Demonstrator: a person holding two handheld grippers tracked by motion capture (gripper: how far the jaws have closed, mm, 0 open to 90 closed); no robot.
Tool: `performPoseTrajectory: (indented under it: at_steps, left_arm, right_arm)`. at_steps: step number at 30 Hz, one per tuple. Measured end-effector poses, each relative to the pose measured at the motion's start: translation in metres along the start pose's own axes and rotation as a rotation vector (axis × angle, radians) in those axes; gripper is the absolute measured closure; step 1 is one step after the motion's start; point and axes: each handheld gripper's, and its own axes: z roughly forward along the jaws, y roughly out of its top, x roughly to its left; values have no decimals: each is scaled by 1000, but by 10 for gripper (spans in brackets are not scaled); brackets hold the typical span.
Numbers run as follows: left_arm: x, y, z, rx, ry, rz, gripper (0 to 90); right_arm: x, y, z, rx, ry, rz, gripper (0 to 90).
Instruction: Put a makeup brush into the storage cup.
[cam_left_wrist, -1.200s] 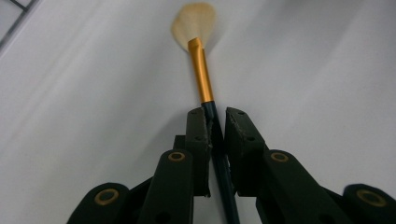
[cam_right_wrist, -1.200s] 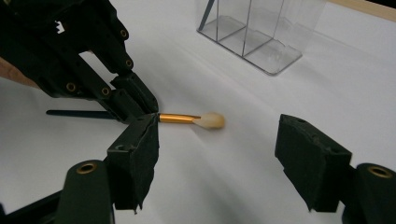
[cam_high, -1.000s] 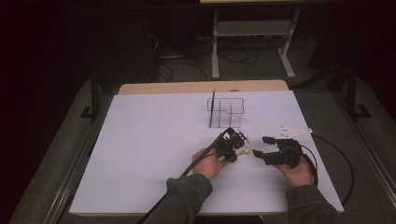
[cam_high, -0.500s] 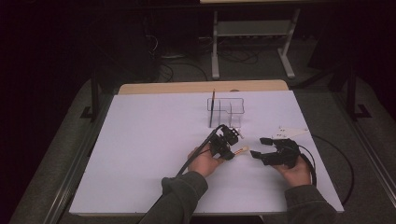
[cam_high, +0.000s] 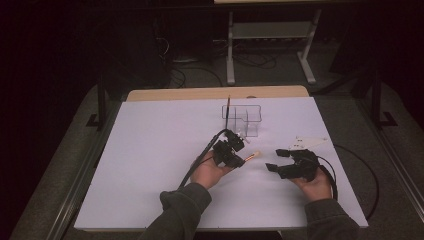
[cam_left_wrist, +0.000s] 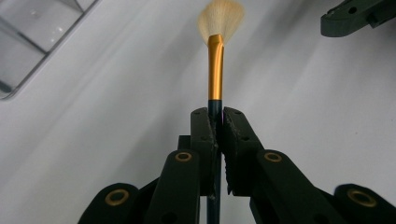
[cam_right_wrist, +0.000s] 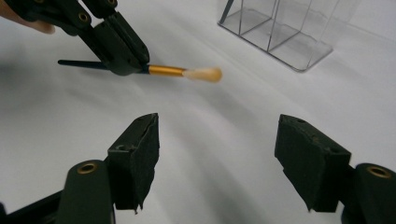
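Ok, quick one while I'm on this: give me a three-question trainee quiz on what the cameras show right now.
1. True or false: the left gripper is shut on the brush.
2. Multiple choice: the right gripper is A) shut on the brush, B) open with nothing between its jaws, C) shut on the clear organizer.
3. Fill in: in the high view, a thin dark stick stands upright in the clear ____ beyond the grippers.

Key
1. True; it clamps the dark handle just below the gold ferrule, bristles pointing away.
2. B.
3. Organizer.
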Motion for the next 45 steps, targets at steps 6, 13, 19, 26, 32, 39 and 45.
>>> performPoseTrajectory:
  at_steps: [6, 13, 19, 26, 32, 39, 45]
  left_arm:
    - [8, -12, -9, -34, -28, -27, 832]
    - [20, -35, -32, -90, -44, -53, 832]
    - [27, -53, -52, -136, -49, -60, 832]
    - [35, -70, -70, -202, -71, -83, 832]
    - [39, -79, -84, -243, -73, -88, 832]
    - [40, -88, -104, -290, -65, -58, 832]
    - [37, -92, -113, -316, -69, -35, 832]
  right_arm:
    - [4, 3, 2, 3, 10, -7, 296]
    - [12, 11, 11, 28, 49, -30, 294]
    - [23, 25, 19, 60, 108, -37, 289]
    - [31, 46, 26, 68, 177, -29, 290]
    - [38, 64, 29, 52, 216, -46, 290]
    - [47, 83, 34, 47, 248, -76, 294]
    - [55, 97, 39, 40, 287, -92, 297]
